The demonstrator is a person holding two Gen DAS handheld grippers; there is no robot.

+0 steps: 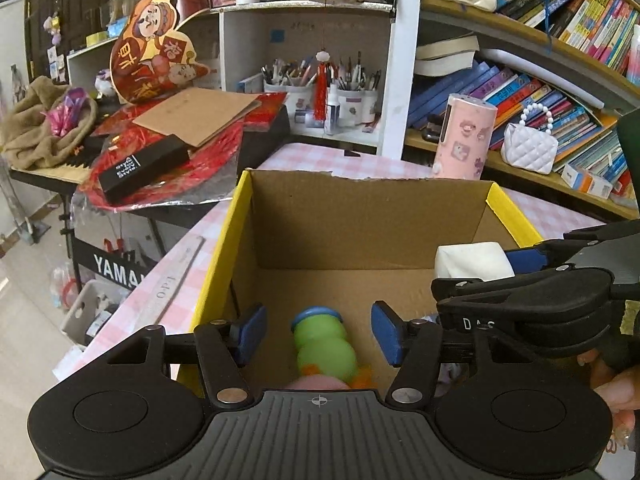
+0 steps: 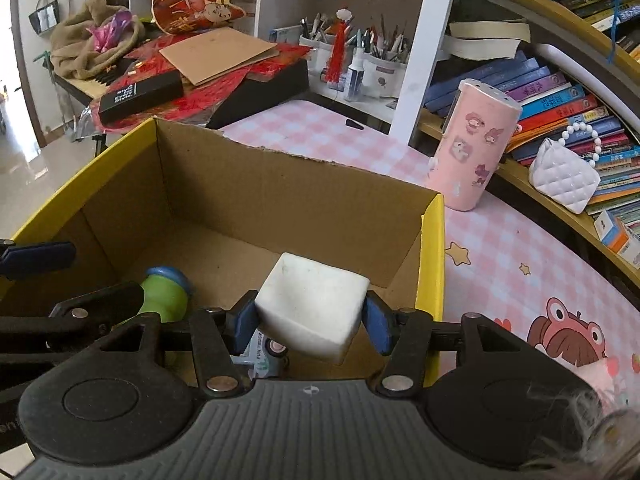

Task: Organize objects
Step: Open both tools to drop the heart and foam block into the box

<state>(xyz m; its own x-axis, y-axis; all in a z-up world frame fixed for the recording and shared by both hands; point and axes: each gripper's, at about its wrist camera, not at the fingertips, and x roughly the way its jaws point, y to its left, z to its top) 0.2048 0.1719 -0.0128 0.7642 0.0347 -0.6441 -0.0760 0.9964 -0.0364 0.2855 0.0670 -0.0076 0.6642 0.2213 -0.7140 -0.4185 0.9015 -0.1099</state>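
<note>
Green toy (image 1: pixel 325 346) lay on the floor of the cardboard box (image 1: pixel 360 216), at the near-left part. Long axis ran roughly near-to-far in the left wrist view; blue-ringed end pointed toward the box's far wall, orange bits at the near end. Something pink showed just below it at the frame's lower edge; couldn't tell what.

White block (image 2: pixel 314 306) hung over the box interior, near the right wall w/ yellow edge. It sat tilted, one corner lowest; no clear long axis, approx cube-shaped. A small toy truck (image 2: pixel 266 354) lay beneath it on the box floor.

Left gripper (image 1: pixel 319 334): jaws partly open, blue pads (image 1: pixel 252 332) standing either side of the green toy w/ visible gaps both sides. No contact; nothing held.

Right gripper (image 2: pixel 310 322): jaws part-open around the white block. Left pad (image 2: pixel 242 326) appeared to touch the block's side; right pad appeared to touch or sit just at the block's right corner. Whether the pads pressed on the block or had just let go, couldn't tell for sure.

In the left wrist view the right gripper crossed from the right, above and beside the left gripper's right finger, block at its tip.

Box stood on a pink checked tablecloth (image 2: pixel 520 248). Pink cylinder container (image 2: pixel 472 148) stood upright on the cloth beyond the box's far-right corner, apart from it.
</note>
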